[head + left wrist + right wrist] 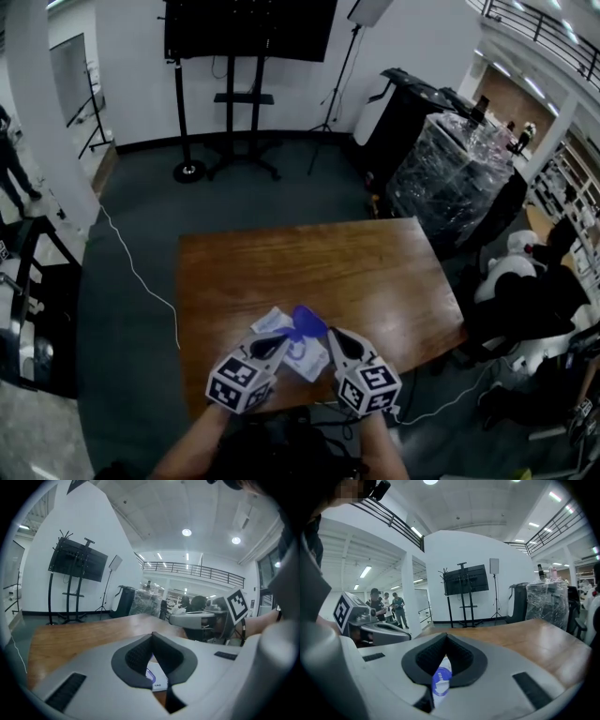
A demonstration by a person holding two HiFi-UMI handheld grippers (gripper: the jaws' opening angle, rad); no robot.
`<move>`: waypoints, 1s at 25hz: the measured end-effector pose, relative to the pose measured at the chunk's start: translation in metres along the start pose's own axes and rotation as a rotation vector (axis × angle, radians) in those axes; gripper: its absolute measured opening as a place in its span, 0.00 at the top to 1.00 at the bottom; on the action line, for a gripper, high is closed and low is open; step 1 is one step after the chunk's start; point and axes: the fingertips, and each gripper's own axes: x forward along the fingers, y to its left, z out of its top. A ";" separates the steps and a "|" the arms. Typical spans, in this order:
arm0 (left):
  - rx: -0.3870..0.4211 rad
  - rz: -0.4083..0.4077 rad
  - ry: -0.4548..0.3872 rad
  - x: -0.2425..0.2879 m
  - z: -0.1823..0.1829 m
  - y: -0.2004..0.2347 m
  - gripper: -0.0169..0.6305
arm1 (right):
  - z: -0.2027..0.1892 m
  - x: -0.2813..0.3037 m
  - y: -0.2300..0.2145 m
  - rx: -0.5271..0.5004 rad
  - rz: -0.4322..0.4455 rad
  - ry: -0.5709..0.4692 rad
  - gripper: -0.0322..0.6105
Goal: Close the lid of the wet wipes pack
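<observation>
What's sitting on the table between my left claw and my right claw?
The wet wipes pack, its blue lid raised, lies on the wooden table between the left claw and right claw; the head view shows it.

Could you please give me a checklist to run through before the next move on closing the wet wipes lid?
1. Lid closed: the blue lid stands raised off the wet wipes pack. Not ok.
2. Pack supported: it lies on the wooden table, near the front edge but fully on it. Ok.
3. Left hand-held gripper steadying the pack: its jaws are together and the pack shows below them. Whether they pin it: cannot tell.
4. Right hand-held gripper has a grip: its jaws are closed with white-and-blue pack material between them. Ok.
5. Table around the pack free of other things: ok.
</observation>
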 end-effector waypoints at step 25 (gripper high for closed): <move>-0.059 0.251 0.080 0.016 -0.035 0.025 0.96 | -0.111 0.098 -0.088 -0.020 0.096 0.355 0.94</move>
